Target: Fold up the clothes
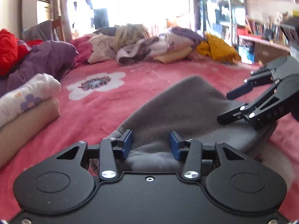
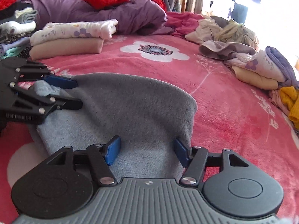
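Where tongs (image 2: pixel 146 150) gape, grey garment (image 2: pixel 130 100) between.

grey garment (image 2: pixel 134 100), pink blanket (image 2: pixel 233 115) (white flowers)

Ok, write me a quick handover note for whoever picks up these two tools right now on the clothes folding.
Left tool: open, fingers straddling the near edge of the grey fleece garment, not gripping.
Right tool: open, over the same garment's other end.
Garment lies on the pink floral blanket, already doubled over at least once.
Done: folded stack of a white floral piece on a beige one.
Left: finish this fold, then the unfolded pile at the far side.
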`<state>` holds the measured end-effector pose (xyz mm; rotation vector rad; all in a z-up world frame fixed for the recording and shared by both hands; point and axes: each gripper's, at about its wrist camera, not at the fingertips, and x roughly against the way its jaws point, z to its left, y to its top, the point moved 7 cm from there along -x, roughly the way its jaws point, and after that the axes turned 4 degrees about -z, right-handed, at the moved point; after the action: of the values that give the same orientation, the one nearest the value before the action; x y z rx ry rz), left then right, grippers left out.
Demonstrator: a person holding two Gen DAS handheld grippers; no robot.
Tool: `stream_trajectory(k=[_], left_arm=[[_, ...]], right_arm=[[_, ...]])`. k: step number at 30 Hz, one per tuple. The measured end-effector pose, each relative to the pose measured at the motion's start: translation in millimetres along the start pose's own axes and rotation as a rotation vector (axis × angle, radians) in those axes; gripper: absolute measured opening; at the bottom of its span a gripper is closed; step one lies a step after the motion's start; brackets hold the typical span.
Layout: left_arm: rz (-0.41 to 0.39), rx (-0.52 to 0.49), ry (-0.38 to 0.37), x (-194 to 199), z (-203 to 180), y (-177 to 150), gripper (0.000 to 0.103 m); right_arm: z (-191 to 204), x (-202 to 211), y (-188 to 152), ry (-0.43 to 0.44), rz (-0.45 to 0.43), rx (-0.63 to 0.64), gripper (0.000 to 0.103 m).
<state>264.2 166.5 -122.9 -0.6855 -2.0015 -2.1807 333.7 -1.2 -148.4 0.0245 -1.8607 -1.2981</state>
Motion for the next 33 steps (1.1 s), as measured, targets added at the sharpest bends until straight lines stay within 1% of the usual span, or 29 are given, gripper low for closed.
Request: stream_trajectory(k=[1, 2, 3, 4, 5, 7, 11, 12, 14, 16, 18, 20, 22, 24, 28, 29, 33], left_arm=[[-0.062, 0.068, 0.002, 19.3, 6.1, 9.7, 0.057], [-0.111, 0.134, 0.003, 35.4, 12.2, 17.0, 0.08], [-0.099, 0.195, -0.003, 35.1, 17.2, 12.9, 0.081], [-0.088, 0.255, -0.009, 34.8, 22.2, 8.8, 0.081], [-0.076, 0.315, -0.016, 34.6, 27.1, 4.7, 0.081], [-0.052, 0.435, -0.028, 34.1, 36.8, -3.3, 0.081], [-0.003, 0.675, -0.054, 33.3, 55.8, -18.8, 0.081], [0.009, 0.735, -0.06, 33.1, 60.5, -22.5, 0.081], [0.036, 0.845, -0.074, 31.4, 69.6, -29.5, 0.081], [0.085, 0.841, -0.104, 14.9, 74.7, -32.7, 0.081], [0.138, 0.828, -0.103, 2.4, 64.0, -40.5, 0.081], [0.158, 0.838, -0.097, -6.6, 61.1, -44.6, 0.081], [0.168, 0.86, -0.103, -13.2, 60.1, -45.6, 0.079], [0.186, 0.886, -0.114, -11.9, 63.1, -47.0, 0.077], [0.221, 0.931, -0.136, -9.3, 67.7, -49.3, 0.076], [0.217, 0.918, -0.144, -9.8, 61.4, -47.3, 0.072], [0.204, 0.861, -0.175, -11.8, 36.2, -39.9, 0.067]], right_arm=[[-0.4, 10.8, 5.6, -0.01, -0.007, -0.033, 0.065], [-0.1, 24.6, 8.9, -0.011, -0.034, -0.064, 0.069], [-0.7, 38.5, 9.7, -0.008, -0.065, -0.095, 0.074], [-3.0, 49.3, 8.6, -0.007, -0.086, -0.133, 0.083], [-7.7, 55.2, 4.5, -0.007, -0.092, -0.183, 0.085], [-18.4, 65.3, -4.3, -0.005, -0.101, -0.295, 0.085], [-44.7, 66.7, -29.2, 0.009, -0.123, -0.615, 0.085], [-47.9, 64.4, -35.3, 0.016, -0.126, -0.673, 0.085], [-50.7, 57.2, -46.3, 0.032, -0.123, -0.75, 0.085], [-51.0, 48.7, -56.0, 0.046, -0.115, -0.805, 0.085], [-50.6, 42.3, -63.4, 0.068, -0.128, -0.852, 0.086], [-50.3, 37.3, -69.5, 0.088, -0.149, -0.893, 0.086], [-48.5, 33.2, -71.8, 0.088, -0.156, -0.882, 0.086], [-46.5, 28.7, -71.4, 0.074, -0.151, -0.84, 0.086], [-47.3, 24.2, -67.8, 0.072, -0.143, -0.826, 0.087], [-47.6, 24.8, -66.9, 0.073, -0.141, -0.834, 0.087], [-42.6, 23.1, -66.1, 0.052, -0.136, -0.817, 0.088]])
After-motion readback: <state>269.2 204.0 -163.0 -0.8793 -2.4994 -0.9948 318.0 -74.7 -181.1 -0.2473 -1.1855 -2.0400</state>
